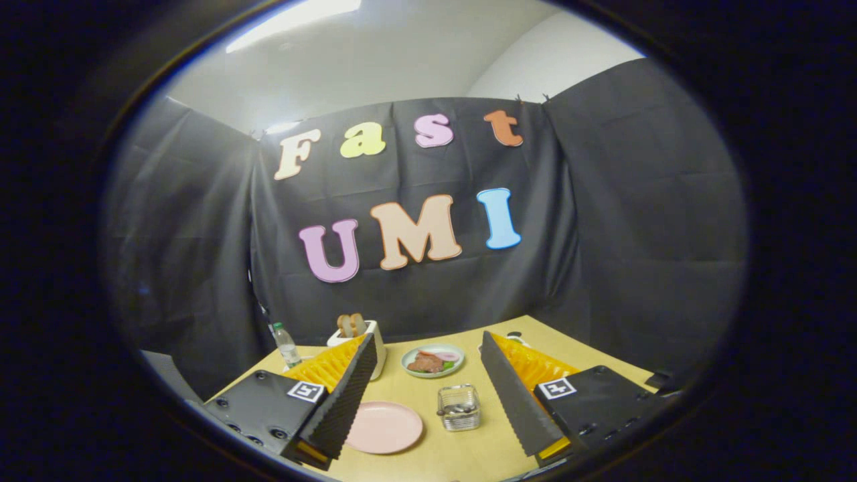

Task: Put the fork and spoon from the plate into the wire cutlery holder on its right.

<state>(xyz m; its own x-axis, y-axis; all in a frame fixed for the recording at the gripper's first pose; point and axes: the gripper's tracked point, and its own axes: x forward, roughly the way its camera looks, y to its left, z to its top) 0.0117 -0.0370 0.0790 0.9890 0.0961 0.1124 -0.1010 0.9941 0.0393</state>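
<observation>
A pink plate (387, 426) lies on the wooden table between my fingers, its left side hidden behind the left finger (345, 402). The part of it that shows is bare. Just right of it stands the small wire cutlery holder (459, 406), with shiny metal pieces low inside; I cannot make out which utensils they are. My gripper (426, 341) hovers above the table, open wide, with nothing between its fingers. Plate and holder both sit below and between the fingers, closer to me than the tips.
Beyond the holder is a pale green plate (433, 360) with sliced food. A white toaster (361, 341) holding bread stands behind the left fingertip, and a water bottle (286, 345) is further left. The table (469, 448) ends at the black cloth wall.
</observation>
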